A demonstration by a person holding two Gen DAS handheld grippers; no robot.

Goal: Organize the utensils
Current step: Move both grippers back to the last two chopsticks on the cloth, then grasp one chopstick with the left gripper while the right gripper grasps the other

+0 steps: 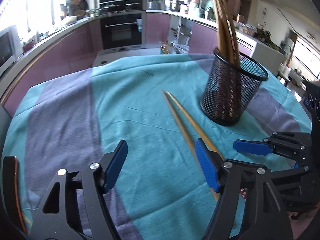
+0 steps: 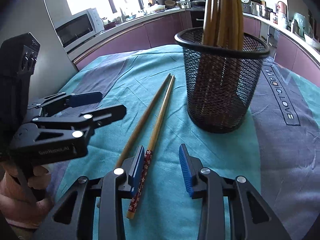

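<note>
A black mesh cup (image 2: pixel 221 84) stands upright on a teal and grey cloth (image 2: pixel 124 76) over the table; a bundle of wooden chopsticks (image 2: pixel 224 10) stands in it, leaning against its rim. Two loose chopsticks (image 2: pixel 158 108) lie flat on the cloth just beside the cup, on its window side, their thin tips near the cup's foot and nearly touching each other, their thick ends fanning apart away from it; one has a red flowered band at its thick end.

The right gripper (image 2: pixel 163 168) sits low over those thick ends, on the side away from the cup; its jaws stand partly apart, the banded chopstick lying just inside the left pad, the other stick outside it; neither pad presses on anything that shows. The left gripper (image 1: pixel 160 166) hovers further from the cup, jaws fairly wide, with only cloth between them and the loose pair under its right finger; a hand (image 2: pixel 22 190) grips its handle.
</note>
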